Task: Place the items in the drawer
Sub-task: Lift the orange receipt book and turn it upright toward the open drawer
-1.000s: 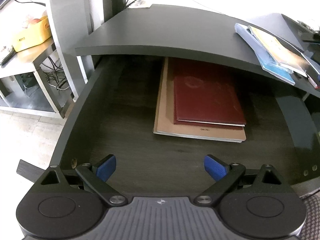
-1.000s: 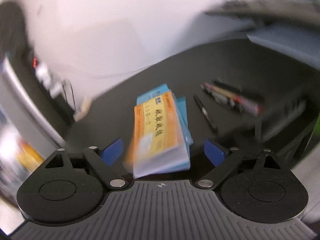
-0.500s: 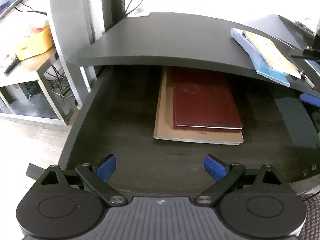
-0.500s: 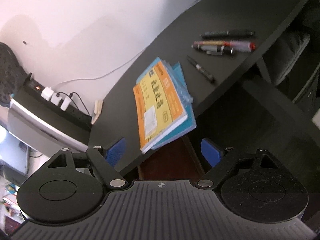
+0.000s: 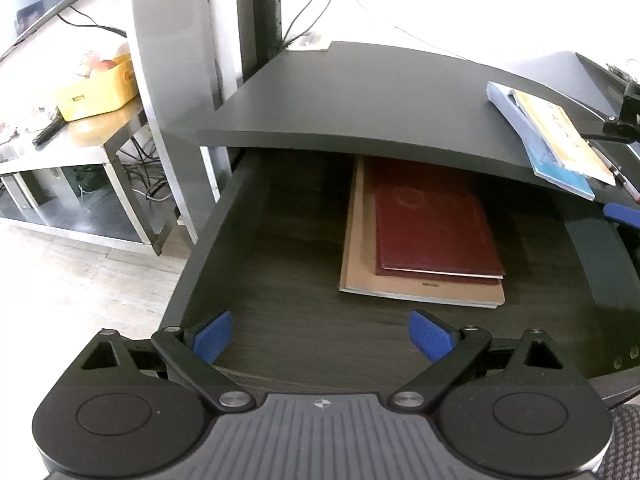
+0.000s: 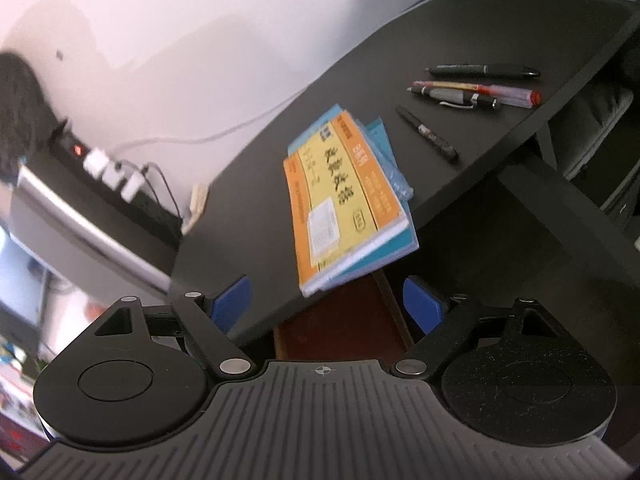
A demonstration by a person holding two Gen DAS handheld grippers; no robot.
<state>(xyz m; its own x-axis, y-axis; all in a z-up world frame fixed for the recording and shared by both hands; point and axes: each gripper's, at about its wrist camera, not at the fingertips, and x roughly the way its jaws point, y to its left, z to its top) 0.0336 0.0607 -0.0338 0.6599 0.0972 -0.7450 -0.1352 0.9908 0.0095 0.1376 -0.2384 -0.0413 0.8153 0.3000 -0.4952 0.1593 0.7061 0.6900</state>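
Nearest: your left gripper (image 5: 320, 334), jaws spread wide and empty, poised over the open drawer (image 5: 280, 300), likely leaving room for the next item. Next: maroon book (image 5: 436, 220) atop tan notebook (image 5: 360, 248), already stowed at the drawer's back. Your right gripper (image 6: 326, 306), also wide and empty, faces the orange booklet (image 6: 340, 196) on a blue folder (image 6: 384, 252), whose overhang at the desk (image 6: 256, 208) edge offers you a grip. Farthest: pens (image 6: 472, 92).

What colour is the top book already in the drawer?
Dark red, lying on a tan notebook; the top book shows best in the left wrist view.
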